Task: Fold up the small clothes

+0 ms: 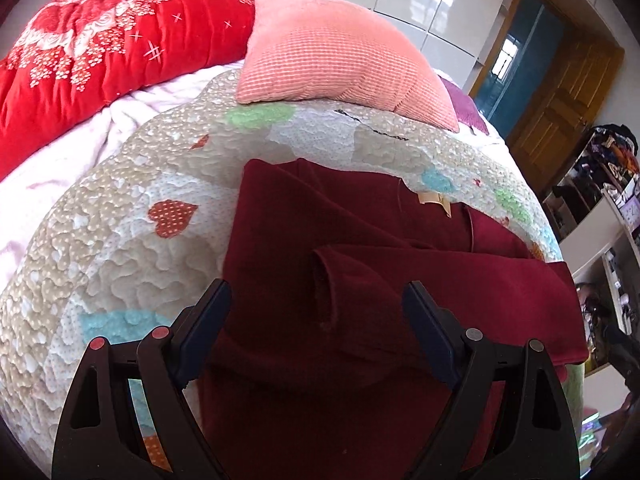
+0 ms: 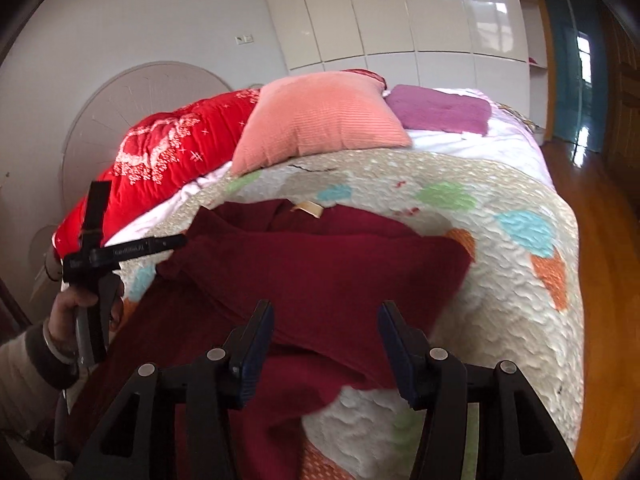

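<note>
One dark red sweater [image 1: 360, 248] lies on the near part of the quilt [image 1: 132, 184], partly folded, with a sleeve [image 1: 400, 280] laid across the body and the neck label [image 1: 434, 200] at the far edge. It looks like a soft, thick knit: light enough to lift by one edge, limp so it will sag and drag instead of holding a crease, and fuzzy enough to cling to the bumpy quilt rather than slide. The safest holds are probably the doubled edges, such as the near hem or the sleeve cuff, where the cloth is thick enough to pinch. The left gripper [image 1: 316, 304] hovers over the near middle of the sweater, jaws spread wide and holding nothing. The right gripper [image 2: 326, 332] sits above the near right edge, also gaping and empty. Beyond the sweater rest a pink pillow [image 1: 328, 52], a red blanket [image 1: 100, 48] to the far left, and a purple cloth [image 2: 440, 112] to the far right.
</note>
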Available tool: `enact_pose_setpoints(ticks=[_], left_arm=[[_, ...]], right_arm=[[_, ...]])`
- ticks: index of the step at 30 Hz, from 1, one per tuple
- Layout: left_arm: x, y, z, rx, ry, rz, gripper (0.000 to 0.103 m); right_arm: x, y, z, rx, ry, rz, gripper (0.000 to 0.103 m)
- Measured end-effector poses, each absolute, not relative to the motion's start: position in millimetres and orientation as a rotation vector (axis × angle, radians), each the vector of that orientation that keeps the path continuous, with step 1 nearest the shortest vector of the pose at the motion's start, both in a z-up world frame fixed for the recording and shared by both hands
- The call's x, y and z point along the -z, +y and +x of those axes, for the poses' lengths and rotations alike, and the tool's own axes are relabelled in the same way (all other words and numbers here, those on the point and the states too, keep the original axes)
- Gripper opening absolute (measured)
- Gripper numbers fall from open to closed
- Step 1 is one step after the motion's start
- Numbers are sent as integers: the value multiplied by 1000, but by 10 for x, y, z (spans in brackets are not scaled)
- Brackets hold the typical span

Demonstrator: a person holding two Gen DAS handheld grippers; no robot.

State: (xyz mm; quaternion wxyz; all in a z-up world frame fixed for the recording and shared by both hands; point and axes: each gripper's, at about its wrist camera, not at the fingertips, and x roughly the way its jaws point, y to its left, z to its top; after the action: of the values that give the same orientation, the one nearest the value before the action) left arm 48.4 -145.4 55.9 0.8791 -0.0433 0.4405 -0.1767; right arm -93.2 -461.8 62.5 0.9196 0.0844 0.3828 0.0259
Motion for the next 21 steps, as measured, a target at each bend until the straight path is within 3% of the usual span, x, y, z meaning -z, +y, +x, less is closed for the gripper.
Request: enact_pose_setpoints(ticks=[1,2,6,13,18,21], left_arm=[[-541,-1540,498,397,928,-73,66],[-525,-1633,507,428,946,-48,37],[-685,-1764,454,471,912,-16,12],[-1231,-1236,507,379,751,-75,10],[-788,-1292,587,359,857,-10,10],[-451,-1420,588,295,897,74,10]], right_arm=[[-592,-4667,-970,-33,794,174,52],[-565,-4729,-1006,-11,798,180,52],[-505,-4993,-1026,86,806,252,52],[-515,-4929,-761,131,803,293,52],[-365,-4802,-443,137,828,294,43],[-58,-4720,-180,240,963,143,42]])
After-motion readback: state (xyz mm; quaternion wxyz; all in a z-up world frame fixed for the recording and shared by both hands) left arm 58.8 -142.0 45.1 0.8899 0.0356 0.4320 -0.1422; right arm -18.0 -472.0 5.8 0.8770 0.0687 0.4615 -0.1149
